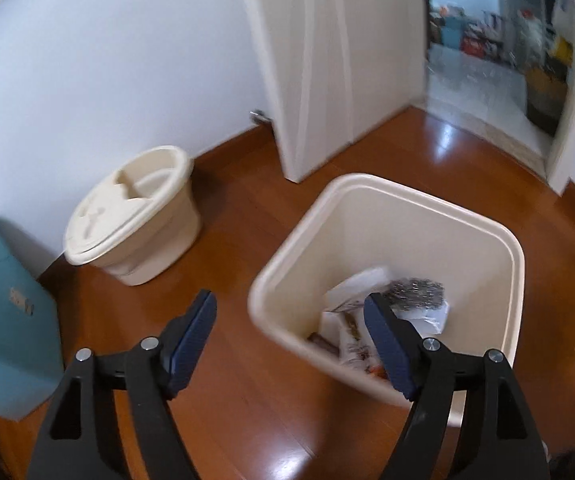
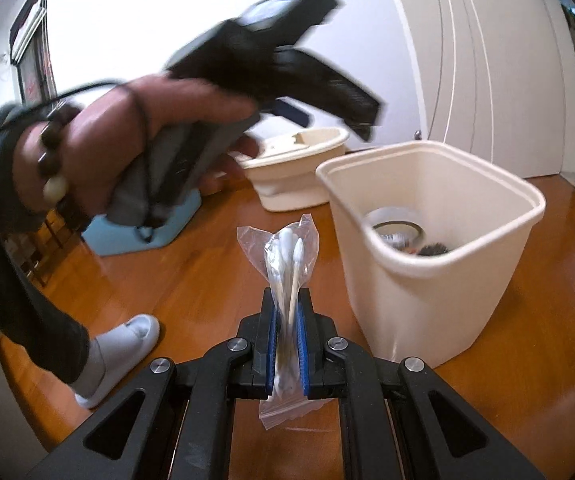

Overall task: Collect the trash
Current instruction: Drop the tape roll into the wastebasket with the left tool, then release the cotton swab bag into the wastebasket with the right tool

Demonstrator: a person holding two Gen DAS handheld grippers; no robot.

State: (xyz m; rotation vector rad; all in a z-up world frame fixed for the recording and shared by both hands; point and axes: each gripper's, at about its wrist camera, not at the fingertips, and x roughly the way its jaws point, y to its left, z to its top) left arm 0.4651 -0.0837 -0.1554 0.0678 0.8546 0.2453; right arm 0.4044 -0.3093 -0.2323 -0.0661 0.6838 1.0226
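Right gripper (image 2: 286,320), clamped on a bag of cotton swabs (image 2: 287,256), nears the bin (image 2: 439,256) at right for disposal; left gripper (image 1: 291,344) hangs open, empty.

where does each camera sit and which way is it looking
Left wrist: sits behind the open, empty left gripper, looking down at the wood floor, the bin and a lidded tub; only its own fingers show.
Right wrist: sits behind the right gripper, shut on a bag of cotton swabs, looking low across the floor; the person's left hand, sleeve and a shoe show.
Shared: bin, tub, floor, white door.
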